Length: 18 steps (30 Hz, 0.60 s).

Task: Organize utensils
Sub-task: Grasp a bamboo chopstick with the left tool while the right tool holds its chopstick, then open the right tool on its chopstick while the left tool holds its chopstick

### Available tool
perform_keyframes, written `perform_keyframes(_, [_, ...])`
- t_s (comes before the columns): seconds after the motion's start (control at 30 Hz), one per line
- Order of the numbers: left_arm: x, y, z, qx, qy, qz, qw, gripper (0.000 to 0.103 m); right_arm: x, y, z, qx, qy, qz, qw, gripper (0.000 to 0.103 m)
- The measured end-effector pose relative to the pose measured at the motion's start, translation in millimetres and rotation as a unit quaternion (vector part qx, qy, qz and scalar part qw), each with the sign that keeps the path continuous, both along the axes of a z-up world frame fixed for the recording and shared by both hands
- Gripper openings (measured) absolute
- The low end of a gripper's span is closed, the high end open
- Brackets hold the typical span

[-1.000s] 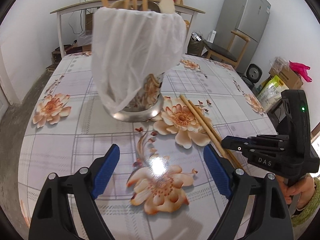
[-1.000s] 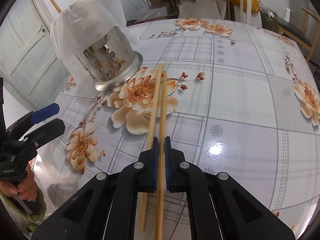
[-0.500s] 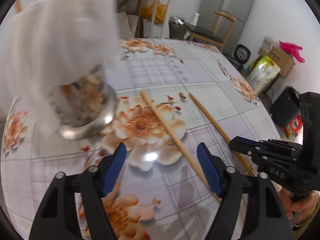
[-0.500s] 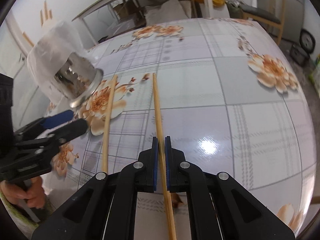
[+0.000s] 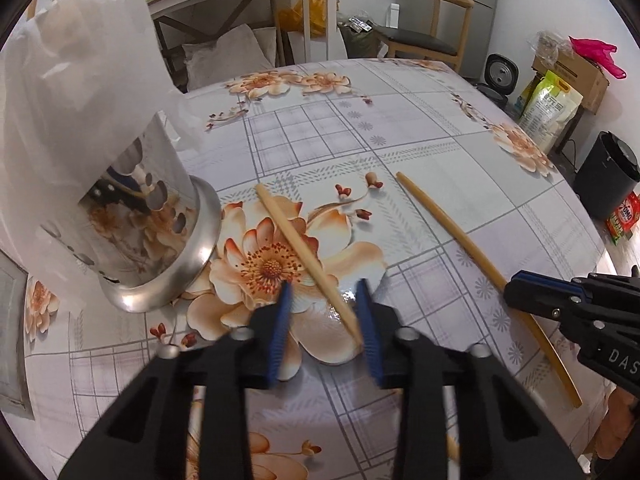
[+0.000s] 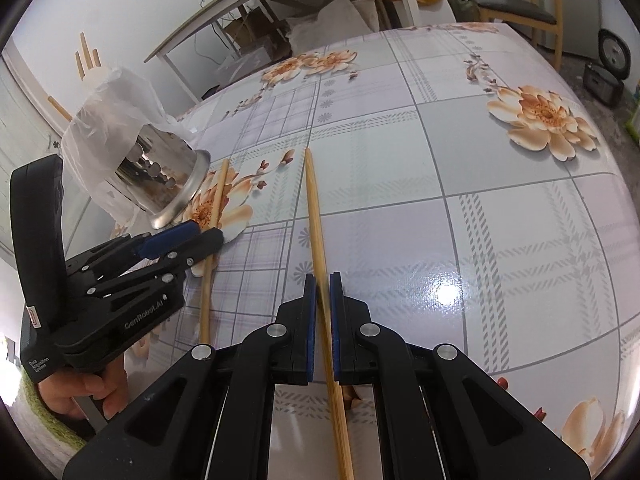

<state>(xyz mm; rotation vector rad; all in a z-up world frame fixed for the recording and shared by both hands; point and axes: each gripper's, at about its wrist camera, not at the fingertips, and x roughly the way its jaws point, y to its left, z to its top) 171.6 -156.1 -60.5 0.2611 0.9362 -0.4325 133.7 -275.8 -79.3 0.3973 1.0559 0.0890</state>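
Two pale wooden chopsticks lie apart on my floral tablecloth [image 5: 400,128]: my right gripper [image 6: 323,280] pinches one chopstick [image 6: 316,216] firmly, while my left gripper [image 5: 325,300] is closing around the other chopstick [image 5: 298,240], its pads not yet clamped. I judge both are bound for the perforated steel holder draped in white plastic [image 5: 152,240], which sat straight ahead a second ago and now stands left.

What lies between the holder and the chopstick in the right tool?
The other chopstick, lying on the table with the left tool closing around it. Both wrist views show it, between the holder and the held chopstick.
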Motion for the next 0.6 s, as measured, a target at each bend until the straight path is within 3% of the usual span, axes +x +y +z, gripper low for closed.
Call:
perform_keyframes(0.2, [-5.4,10.7,0.7,-0.005,-0.006,0.017,0.9998,0.009,-3.7,0.7,0.5,0.002,-0.001,0.002,1.0,0.005])
perform_keyframes(0.6, [-39.0,56.2,3.3,-0.03,0.011,0.058,0.9978,0.006,-25.7,26.8,2.3,0.017,0.01,0.038,0.999,0.004])
